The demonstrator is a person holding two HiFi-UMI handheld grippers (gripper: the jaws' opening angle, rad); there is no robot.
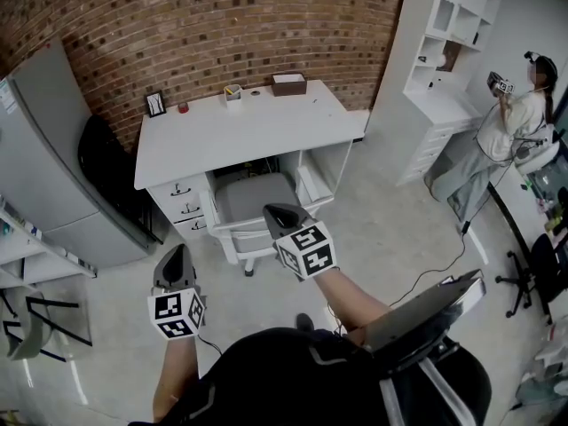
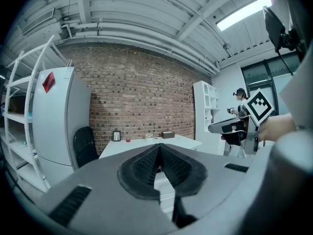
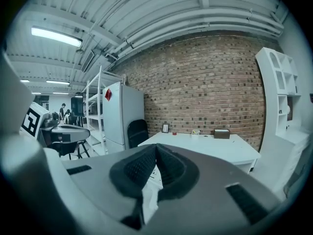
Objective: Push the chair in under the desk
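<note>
Jaws closed; wht-framed, grey-seated chair.

The desk stands against the brick wall. Along its back edge, left to right, sit a picture frame, a small round thing, a cup and a box. The chair stands in the knee space, its seat partly under the top, with the drawers on its left. A tall cabinet stands left of the desk, a second chair between them. A shelf unit stands to the right, a person before it.
</note>
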